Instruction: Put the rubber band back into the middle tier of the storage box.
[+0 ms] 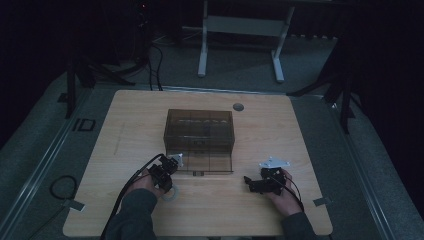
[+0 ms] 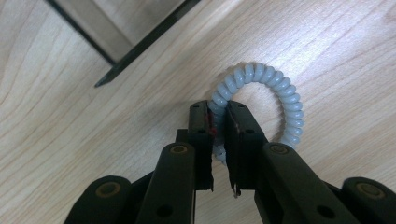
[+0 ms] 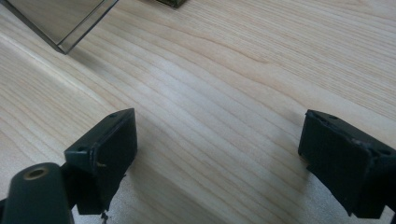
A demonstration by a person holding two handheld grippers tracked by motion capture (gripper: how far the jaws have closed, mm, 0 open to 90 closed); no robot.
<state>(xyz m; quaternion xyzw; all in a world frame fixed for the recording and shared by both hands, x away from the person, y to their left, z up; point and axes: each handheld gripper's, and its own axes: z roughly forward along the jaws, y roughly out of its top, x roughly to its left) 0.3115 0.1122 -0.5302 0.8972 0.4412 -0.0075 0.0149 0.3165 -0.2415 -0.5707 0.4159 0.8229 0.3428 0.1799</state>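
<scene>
A pale blue-grey coiled hair tie (image 2: 275,88) lies on the wooden table, and my left gripper (image 2: 219,109) is shut on its near-left side, the coil pinched between the two black jaws. In the high view the left gripper (image 1: 165,175) sits just left of the front of a dark see-through box (image 1: 200,132), with the hair tie (image 1: 172,195) a pale ring beside the hand. My right gripper (image 3: 217,140) is open over bare wood, nothing between its jaws; in the high view the right gripper (image 1: 255,184) rests at the front right of the box.
The box's open front flap (image 1: 205,164) lies flat on the table (image 1: 150,125) between the two grippers; its corner (image 3: 70,32) shows in the right gripper view. A small grey round cap (image 1: 238,106) sits at the table's far edge. A white desk frame (image 1: 240,30) stands beyond.
</scene>
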